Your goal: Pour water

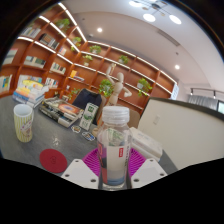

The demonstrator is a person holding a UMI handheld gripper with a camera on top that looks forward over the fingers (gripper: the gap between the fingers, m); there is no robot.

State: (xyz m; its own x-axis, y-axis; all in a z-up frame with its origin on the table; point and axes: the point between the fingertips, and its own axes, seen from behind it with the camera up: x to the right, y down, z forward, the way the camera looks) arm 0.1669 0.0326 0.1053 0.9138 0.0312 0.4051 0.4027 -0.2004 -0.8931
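A clear plastic bottle (115, 145) is seen clamped between the two fingers of the gripper (114, 172), with a pink pad (92, 163) pressed against its lower body from the one side and the opposite finger closed against the other side. The bottle is held upright, its long axis running vertically, with the white cap (116, 115) pointing straight up and the base hidden down between the fingers. A red label (114, 153) is wrapped around its middle, and the wall above and below the label is transparent; the water level inside cannot be made out. The bottle is raised in front of a dark table (50, 155). On that table, well off to one side of the bottle, a tall pale cup (23, 122) with a printed pattern is stood upright, and a small round pink object (53, 158) is laid flat between the cup and the gripper. Beyond the table, a long wall of lit shelves (70, 55) filled with books and green plants is seen, and a white counter (180, 125) is placed on the other side of the bottle.
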